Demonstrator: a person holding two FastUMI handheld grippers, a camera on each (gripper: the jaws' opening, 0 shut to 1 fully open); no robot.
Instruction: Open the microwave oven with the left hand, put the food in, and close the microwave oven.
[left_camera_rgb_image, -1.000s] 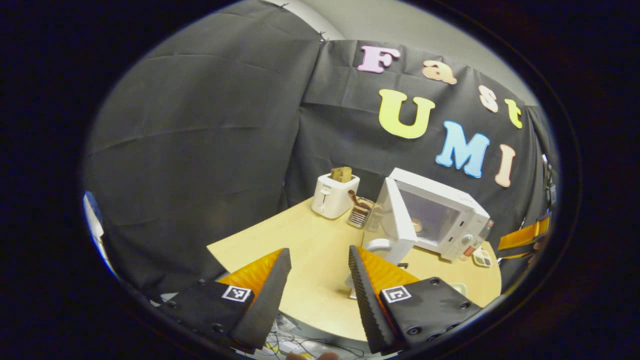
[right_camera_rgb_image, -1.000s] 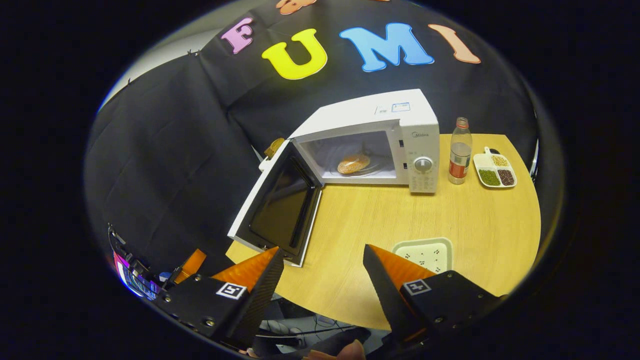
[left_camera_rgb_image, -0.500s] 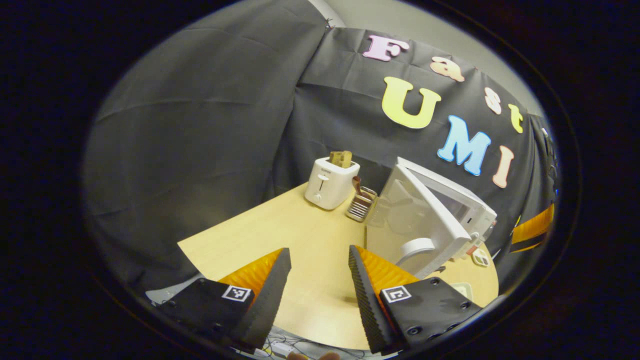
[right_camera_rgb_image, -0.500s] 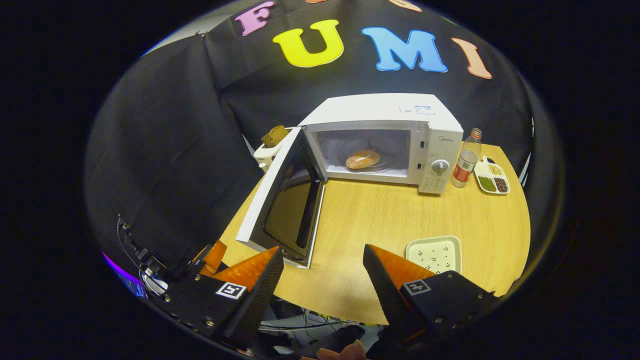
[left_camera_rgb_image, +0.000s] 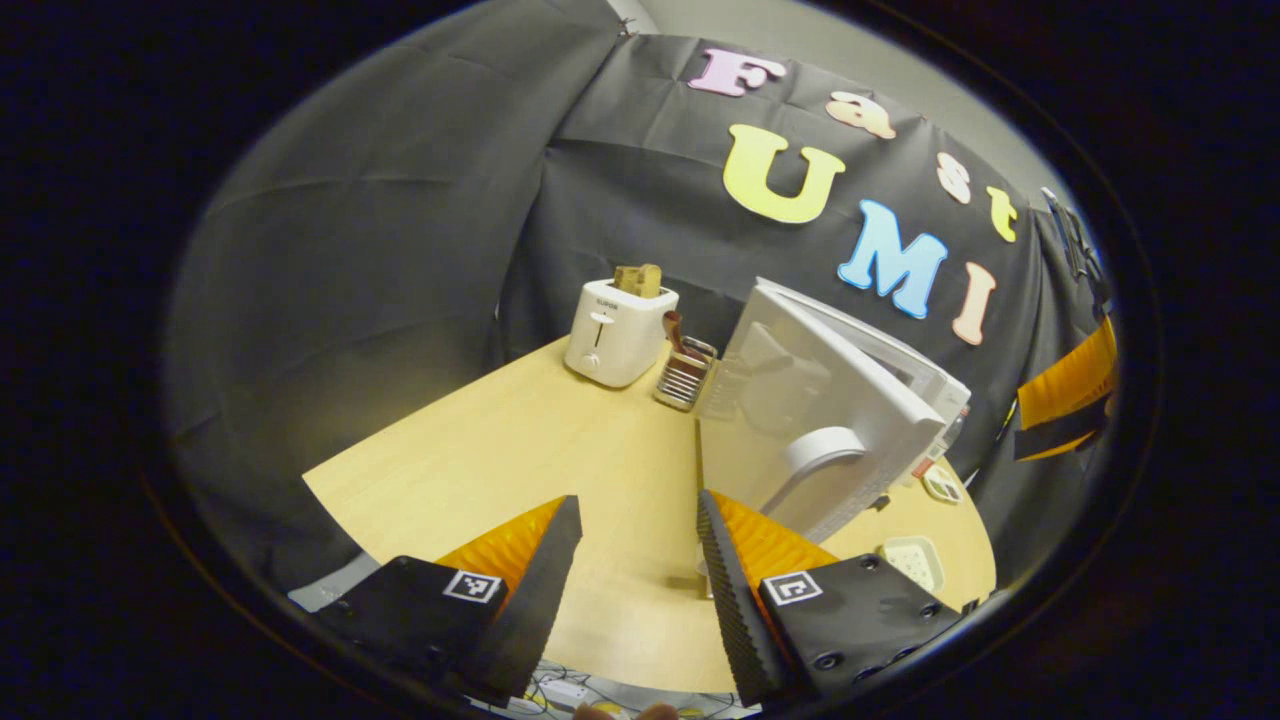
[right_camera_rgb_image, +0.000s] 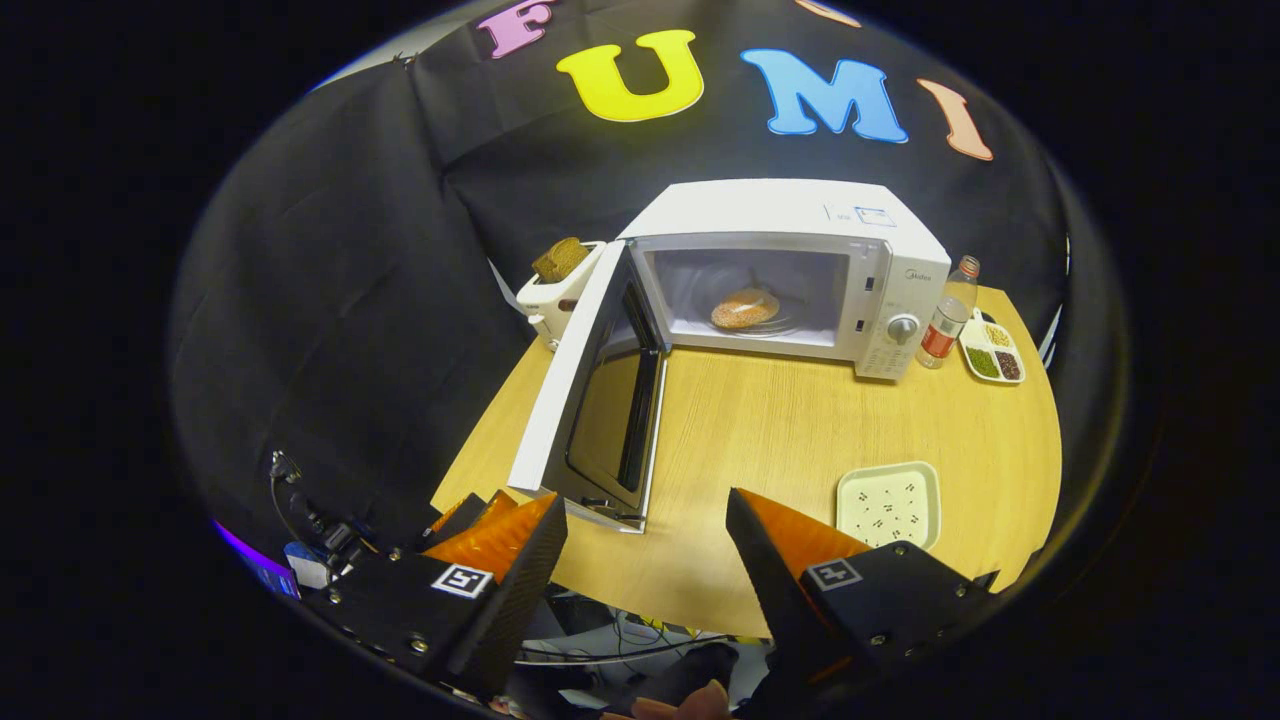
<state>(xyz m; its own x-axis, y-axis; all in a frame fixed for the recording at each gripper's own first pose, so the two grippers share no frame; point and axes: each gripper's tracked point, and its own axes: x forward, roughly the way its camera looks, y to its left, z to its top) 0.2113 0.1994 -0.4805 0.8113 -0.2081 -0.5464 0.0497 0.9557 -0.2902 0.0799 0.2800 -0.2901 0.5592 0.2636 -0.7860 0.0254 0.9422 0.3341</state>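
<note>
The white microwave (right_camera_rgb_image: 790, 215) stands at the back of the table with its door (right_camera_rgb_image: 590, 400) swung out to the left. A round bun (right_camera_rgb_image: 745, 308) lies on the turntable inside. In the left gripper view I face the door's outer side (left_camera_rgb_image: 790, 390) and its curved handle (left_camera_rgb_image: 820, 455); my left gripper (left_camera_rgb_image: 635, 570) is open, low over the table, just left of the handle and apart from it. My right gripper (right_camera_rgb_image: 645, 560) is open and holds nothing, hovering over the table's front edge. The left gripper (right_camera_rgb_image: 465, 512) peeks out beside the door's free edge.
A toaster (left_camera_rgb_image: 615, 330) with bread and a small rack (left_camera_rgb_image: 685, 375) stand behind the door. Right of the microwave are a bottle (right_camera_rgb_image: 945, 315) and a divided dish (right_camera_rgb_image: 990, 350). An empty square plate (right_camera_rgb_image: 890, 503) lies near the front edge of the wooden table (right_camera_rgb_image: 800, 430).
The door has swung part of the way toward the microwave. My left gripper has moved in behind its outer side. The right gripper has drawn back and right slightly.
</note>
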